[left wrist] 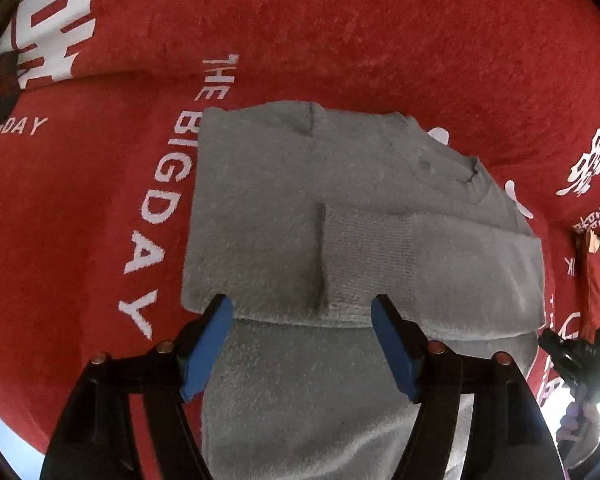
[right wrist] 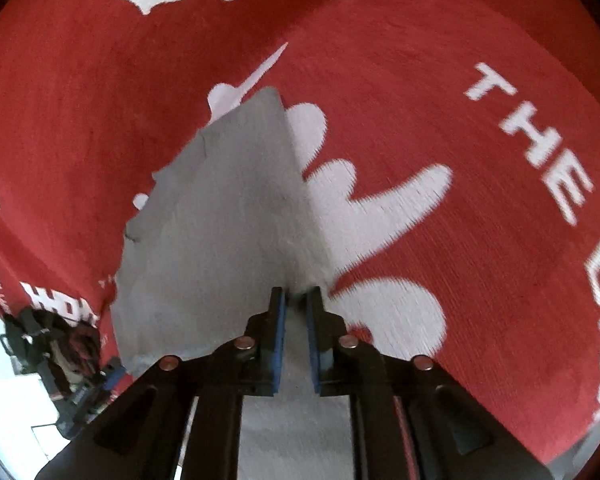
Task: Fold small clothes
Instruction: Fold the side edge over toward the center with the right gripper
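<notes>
Blue-padded fingers (left wrist: 209,354) of the left gripper (left wrist: 302,346) stand wide apart above the grey garment (left wrist: 340,220), one finger at each side of its near folded edge, gripping nothing. On the right gripper (right wrist: 297,336) the fingers (right wrist: 277,340) are drawn close together with grey fabric between their tips, pinching an edge of the same grey garment (right wrist: 219,220), which rises as a ridge in front of them.

The garment is a small fleecy knit piece, partly folded, with a ribbed band turned across its middle in the left wrist view. It lies on a red cloth (left wrist: 340,40) that covers the worktop. White lettering on the cloth reads "THE BIG DAY" (left wrist: 167,184) along the garment's left side, and "THE" with part of "BIG" (right wrist: 540,140) shows in the right wrist view. Large white Chinese characters (left wrist: 47,20) and white splash shapes (right wrist: 380,208) are also printed on it; small text at the far left of the right view seems to read "WEDDING". Beyond the cloth's edge a pale floor (right wrist: 3,380) shows, with dark blurred equipment (right wrist: 55,348) that cannot be identified.
</notes>
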Demonstrator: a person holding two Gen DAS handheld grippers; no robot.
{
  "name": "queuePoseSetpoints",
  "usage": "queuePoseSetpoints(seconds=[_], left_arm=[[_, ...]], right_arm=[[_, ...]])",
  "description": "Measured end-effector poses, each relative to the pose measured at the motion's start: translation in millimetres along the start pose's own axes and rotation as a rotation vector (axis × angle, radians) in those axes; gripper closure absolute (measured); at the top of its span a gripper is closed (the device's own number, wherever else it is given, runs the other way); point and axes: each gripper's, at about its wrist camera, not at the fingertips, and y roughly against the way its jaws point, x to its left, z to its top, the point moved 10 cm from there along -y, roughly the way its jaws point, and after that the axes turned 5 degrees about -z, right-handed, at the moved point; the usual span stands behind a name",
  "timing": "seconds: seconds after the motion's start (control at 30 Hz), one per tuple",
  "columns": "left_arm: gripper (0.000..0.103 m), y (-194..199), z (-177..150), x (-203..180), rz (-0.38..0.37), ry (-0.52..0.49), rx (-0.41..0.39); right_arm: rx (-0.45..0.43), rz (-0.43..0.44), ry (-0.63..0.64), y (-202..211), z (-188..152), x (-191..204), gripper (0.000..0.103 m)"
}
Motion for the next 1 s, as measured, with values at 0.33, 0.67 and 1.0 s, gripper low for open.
queuePoseSetpoints(seconds=[0.33,0.67,1.0], left_arm=[[0.031,-21.7,17.1,-45.9,0.049,-0.102,-0.02],[0.031,-48.3,4.7,-44.2,0.138,-0.108,0.01],[0.029,-30.4,5.2,-31.0,0.189,-0.127,0.008]], right_arm=[[-0.066,0.073,-0.107,3.4,61.0,-8.9,0.067],[0.042,0.103,0.112,-24.9,78.5,42.8,0.095],[-0.038,-0.193,0.258,-15.1,75.1,22.0,0.09]])
